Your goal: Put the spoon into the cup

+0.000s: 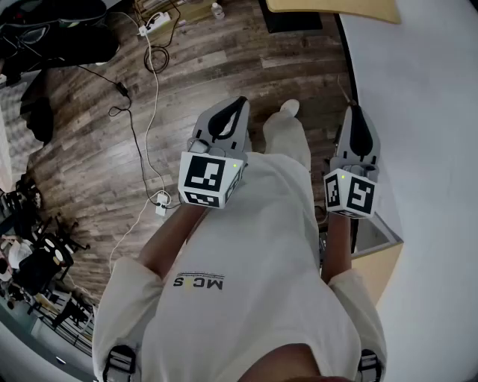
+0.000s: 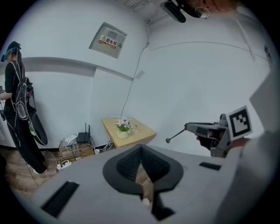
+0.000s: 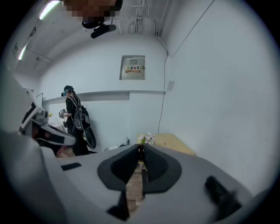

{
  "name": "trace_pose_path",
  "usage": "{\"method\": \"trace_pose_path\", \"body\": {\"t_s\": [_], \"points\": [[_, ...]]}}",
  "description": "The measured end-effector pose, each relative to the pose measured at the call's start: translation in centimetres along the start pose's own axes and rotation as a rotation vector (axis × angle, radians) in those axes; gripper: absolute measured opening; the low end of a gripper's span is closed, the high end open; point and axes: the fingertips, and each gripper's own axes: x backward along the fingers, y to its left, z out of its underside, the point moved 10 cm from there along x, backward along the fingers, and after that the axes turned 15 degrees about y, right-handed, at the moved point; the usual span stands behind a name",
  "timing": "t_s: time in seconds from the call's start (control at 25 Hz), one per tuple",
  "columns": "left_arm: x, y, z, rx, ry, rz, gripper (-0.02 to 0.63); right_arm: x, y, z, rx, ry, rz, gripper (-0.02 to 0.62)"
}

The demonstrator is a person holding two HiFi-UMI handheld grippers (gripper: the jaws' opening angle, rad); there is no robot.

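I see no cup in any view. My right gripper is held at waist height beside the white wall, jaws shut. In the left gripper view a thin spoon with a small rounded end sticks out of the right gripper. In the right gripper view only a dark sliver shows between that gripper's closed tips. My left gripper is also held close to the body, level with the right one. Its jaws are shut with nothing between them.
A small wooden table with a potted flower stands in the corner ahead. Another person with a backpack stands to the left. Cables and a power strip lie on the wood floor. A white wall runs along my right.
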Motion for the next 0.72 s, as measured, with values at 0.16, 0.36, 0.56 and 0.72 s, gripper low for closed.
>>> {"method": "trace_pose_path", "body": {"t_s": [0.16, 0.36, 0.56, 0.72], "points": [[1.2, -4.1, 1.7, -0.025, -0.01, -0.003, 0.014, 4.8, 0.4, 4.0, -0.045, 0.028, -0.075, 0.052], [1.7, -10.5, 1.1, -0.048, -0.019, 0.033, 0.014, 9.0, -2.5, 6.1, -0.104, 0.028, -0.089, 0.052], [1.5, -15.3, 0.5, -0.11, -0.035, 0.047, 0.014, 11.1, -6.0, 7.8, -0.163, -0.044, -0.122, 0.052], [1.6, -17.2, 1.0, -0.123, -0.038, 0.034, 0.014, 12.3, -7.3, 8.2, -0.162, -0.063, -0.13, 0.052]]}}
